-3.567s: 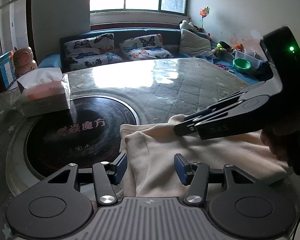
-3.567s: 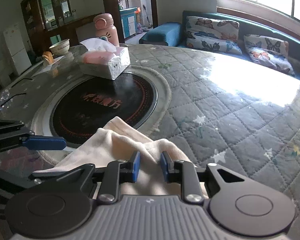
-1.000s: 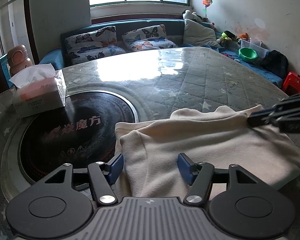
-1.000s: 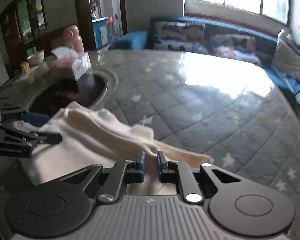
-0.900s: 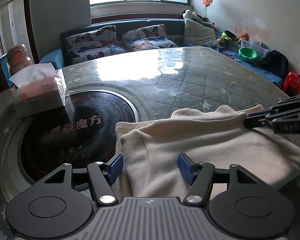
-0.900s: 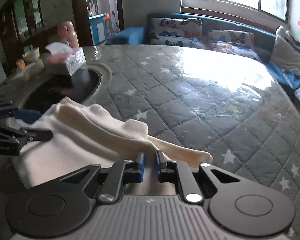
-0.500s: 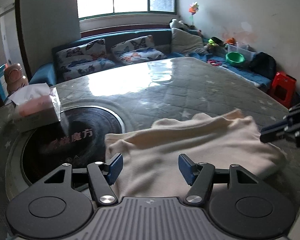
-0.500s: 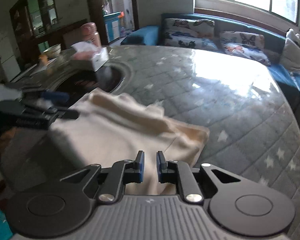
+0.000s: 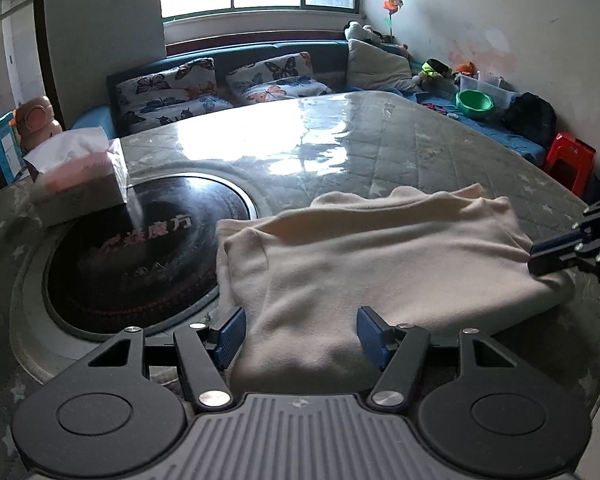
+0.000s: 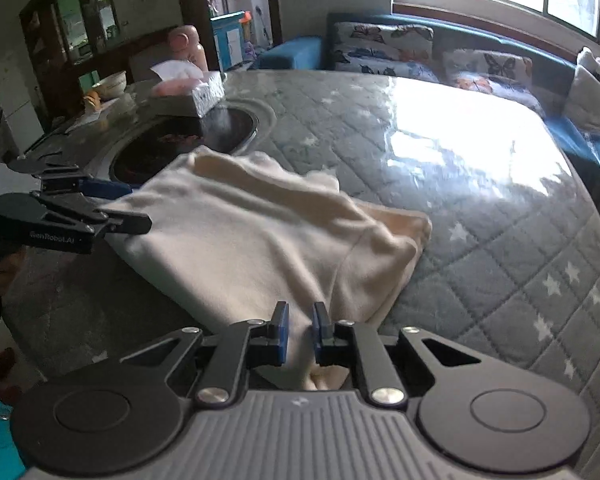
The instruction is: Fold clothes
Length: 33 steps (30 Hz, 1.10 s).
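Note:
A cream garment (image 9: 380,256) lies folded into a thick rectangle on the quilted table cover (image 9: 400,148). My left gripper (image 9: 302,336) stands open at its near left end, and the cloth lies between the blue pads (image 9: 230,336) without being squeezed. My right gripper (image 10: 301,328) is shut on the garment's (image 10: 260,240) near corner, a fold of cloth pinched between its pads. From the left wrist, the right gripper (image 9: 534,256) shows at the garment's right edge. The left gripper (image 10: 140,207) shows at the cloth's left end in the right wrist view.
A black round hotplate (image 9: 140,248) is set into the table left of the garment, with a tissue box (image 9: 80,184) on its far rim. A pink bottle (image 9: 36,120) stands behind. A sofa with butterfly cushions (image 9: 220,84) lines the far wall; a red stool (image 9: 568,160) is at right.
The right gripper has drawn back to the right with the cloth in it. The raised fold has come down and the garment lies flatter and wider. The left gripper stays wide.

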{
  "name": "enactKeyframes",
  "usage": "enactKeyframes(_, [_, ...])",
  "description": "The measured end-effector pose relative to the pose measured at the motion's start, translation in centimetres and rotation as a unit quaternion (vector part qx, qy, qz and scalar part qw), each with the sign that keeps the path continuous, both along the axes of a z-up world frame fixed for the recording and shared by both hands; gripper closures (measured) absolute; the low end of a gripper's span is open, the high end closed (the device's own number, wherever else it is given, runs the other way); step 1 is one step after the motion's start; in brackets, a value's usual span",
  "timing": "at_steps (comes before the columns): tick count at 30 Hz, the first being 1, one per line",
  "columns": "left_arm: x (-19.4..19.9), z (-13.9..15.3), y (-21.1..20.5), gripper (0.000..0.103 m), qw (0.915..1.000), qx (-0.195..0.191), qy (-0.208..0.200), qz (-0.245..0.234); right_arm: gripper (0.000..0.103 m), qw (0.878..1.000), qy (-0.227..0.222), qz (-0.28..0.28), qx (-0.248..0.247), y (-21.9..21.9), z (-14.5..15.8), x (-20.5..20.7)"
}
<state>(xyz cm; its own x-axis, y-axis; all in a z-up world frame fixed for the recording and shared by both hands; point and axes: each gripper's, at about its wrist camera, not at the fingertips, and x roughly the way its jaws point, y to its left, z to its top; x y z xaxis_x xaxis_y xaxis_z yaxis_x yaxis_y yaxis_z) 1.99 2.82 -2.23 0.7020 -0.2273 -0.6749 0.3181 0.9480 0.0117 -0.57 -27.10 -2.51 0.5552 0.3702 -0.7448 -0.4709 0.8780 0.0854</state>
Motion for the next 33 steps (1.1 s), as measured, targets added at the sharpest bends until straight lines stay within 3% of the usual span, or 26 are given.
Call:
enactKeyframes(5, [-0.1, 0.3, 0.5, 0.038, 1.0, -0.004, -0.004, 0.006, 0.09, 1.0, -0.018, -0.011, 0.007, 0.2, 0.4, 1.8])
enactKeyframes(10, [0.2, -0.2, 1.4, 0.038, 0.9997, -0.01, 0.008, 0.022, 0.089, 0.999, 0.0, -0.031, 0.01, 0.0, -1.3, 3.9])
enactKeyframes(16, [0.8, 1.0, 2.3, 0.038, 0.9989, -0.014, -0.009, 0.043, 0.087, 0.999, -0.006, -0.04, 0.018, -0.6, -0.4, 4.0])
enactKeyframes(23, [2.0, -0.5, 3.4, 0.038, 0.9973, -0.003, 0.013, 0.072, 0.086, 0.999, -0.006, -0.044, 0.015, -0.2, -1.3, 5.0])
enactKeyframes(33, [2.0, 0.3, 2.9, 0.038, 0.9979, -0.009, 0.001, 0.064, 0.086, 0.999, -0.019, -0.026, 0.012, 1.0, 0.1, 5.9])
